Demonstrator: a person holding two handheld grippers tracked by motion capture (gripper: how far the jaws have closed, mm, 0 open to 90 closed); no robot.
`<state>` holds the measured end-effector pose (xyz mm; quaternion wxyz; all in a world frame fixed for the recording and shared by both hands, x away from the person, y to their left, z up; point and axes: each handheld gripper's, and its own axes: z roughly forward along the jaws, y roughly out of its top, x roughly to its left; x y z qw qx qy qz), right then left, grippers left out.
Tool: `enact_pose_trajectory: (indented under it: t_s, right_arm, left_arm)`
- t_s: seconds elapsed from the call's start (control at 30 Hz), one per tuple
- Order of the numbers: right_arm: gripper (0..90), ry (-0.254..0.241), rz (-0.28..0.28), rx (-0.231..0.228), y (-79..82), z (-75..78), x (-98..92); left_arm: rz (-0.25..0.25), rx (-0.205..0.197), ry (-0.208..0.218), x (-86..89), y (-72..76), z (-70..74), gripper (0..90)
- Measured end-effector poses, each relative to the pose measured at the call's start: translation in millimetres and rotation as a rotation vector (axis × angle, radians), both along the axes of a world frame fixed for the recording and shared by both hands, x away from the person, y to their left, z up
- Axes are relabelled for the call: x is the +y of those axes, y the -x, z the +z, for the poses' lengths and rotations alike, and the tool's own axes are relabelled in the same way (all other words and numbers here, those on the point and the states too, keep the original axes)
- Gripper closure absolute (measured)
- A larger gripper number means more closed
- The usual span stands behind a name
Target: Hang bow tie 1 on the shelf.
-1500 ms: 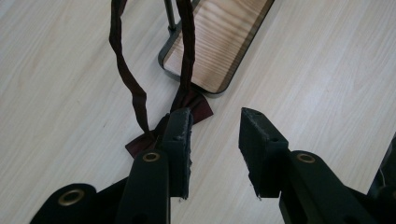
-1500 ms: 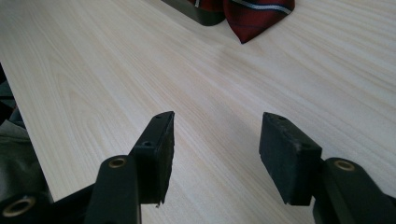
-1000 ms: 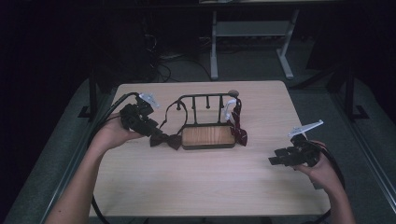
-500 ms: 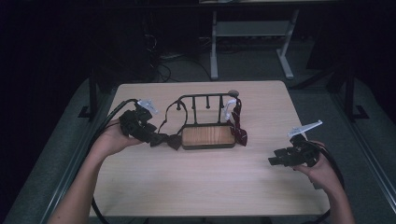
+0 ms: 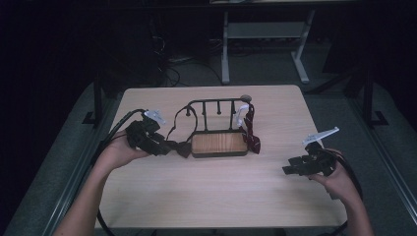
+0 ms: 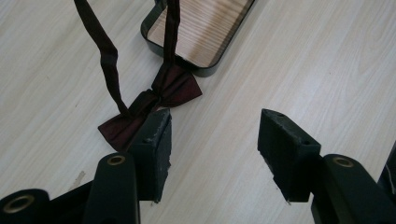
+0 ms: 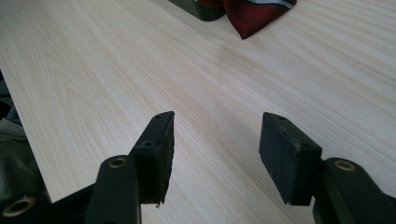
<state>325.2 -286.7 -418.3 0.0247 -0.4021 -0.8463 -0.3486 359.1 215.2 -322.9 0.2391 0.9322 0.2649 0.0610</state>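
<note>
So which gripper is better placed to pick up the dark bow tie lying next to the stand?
Left. The left gripper is open right beside the bow tie, one jaw nearly touching it. The right gripper sits far across the table, nearer the red tie.

Both forearms showing bare, no sleeves. Left gripper [image 5: 164, 146] & right gripper [image 5: 291, 170] looking matte black w/ blocky rectangular jaw pads, chipped at edges, small holes showing in pad sides. Brass-coloured rivets sitting at jaw bases. Each carrying a grey three-cornered plate on top, black cable trailing off.
</note>
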Motion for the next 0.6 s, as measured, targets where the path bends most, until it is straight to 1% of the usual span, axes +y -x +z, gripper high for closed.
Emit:
enact_pose_trajectory:
  t_s: [0.2, 0.23, 0.27, 0.4, 0.47, 0.6]
  right_arm:
    - [45.0, 0.0, 0.001, 0.001, 0.0, -0.3, 0.1]
    - [45.0, 0.0, 0.001, 0.002, 0.1, -0.4, 0.2]
    - [45.0, 0.0, 0.001, 0.002, 0.0, -0.8, 0.4]
    - [45.0, 0.003, 0.003, 0.003, -0.2, -1.4, 0.8]
    - [45.0, 0.003, 0.003, 0.004, -0.2, -1.6, 1.0]
    - [45.0, 0.003, 0.003, 0.004, -0.1, -1.9, 1.2]
  left_arm:
    - [0.01, 0.0, 0.005, 4.4, 2.3, -6.5, 42.6]
    - [0.006, -0.001, 0.0, 5.2, 2.5, -7.1, 42.2]
    - [0.013, 0.001, 0.007, 5.3, 3.6, -9.1, 41.9]
    - [0.005, 0.004, 0.0, 6.1, 5.4, -14.4, 41.5]
    - [0.01, 0.006, 0.009, 6.6, 6.6, -17.4, 41.0]
    - [0.009, 0.006, 0.009, 8.4, 7.9, -21.8, 40.2]
